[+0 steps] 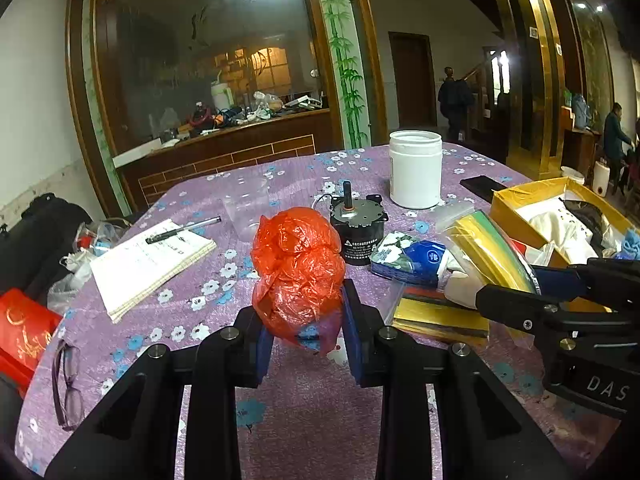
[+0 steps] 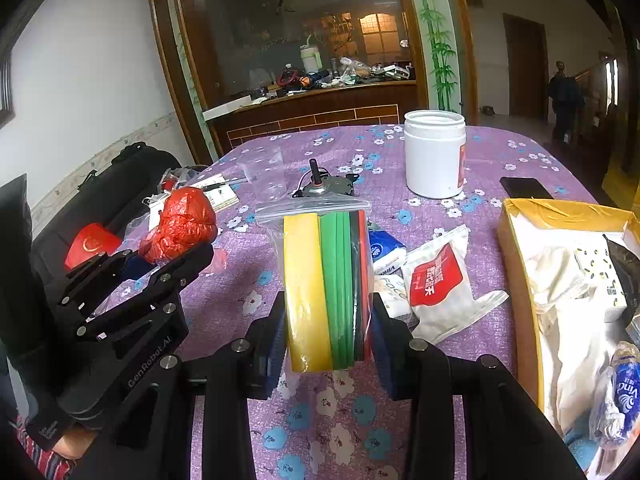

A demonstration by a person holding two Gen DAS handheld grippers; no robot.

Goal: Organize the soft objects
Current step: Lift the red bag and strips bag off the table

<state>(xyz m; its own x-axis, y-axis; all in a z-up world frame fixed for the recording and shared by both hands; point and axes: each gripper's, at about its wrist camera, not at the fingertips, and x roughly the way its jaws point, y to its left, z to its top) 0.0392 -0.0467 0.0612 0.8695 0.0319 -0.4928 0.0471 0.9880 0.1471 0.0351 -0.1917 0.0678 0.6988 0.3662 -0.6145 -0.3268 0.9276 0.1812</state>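
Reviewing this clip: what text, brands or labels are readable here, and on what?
"GenRobot.AI": body of the left tool.
"DAS", cut off by the frame edge: body of the right tool.
"Vind", partly hidden: blue packet in the yellow box.
Motor label, red-and-white pouch, notebook: unreadable.

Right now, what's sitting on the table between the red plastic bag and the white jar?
A small black motor with its shaft up stands between the red plastic bag, held by the left gripper, and the white jar; the left wrist view shows it.
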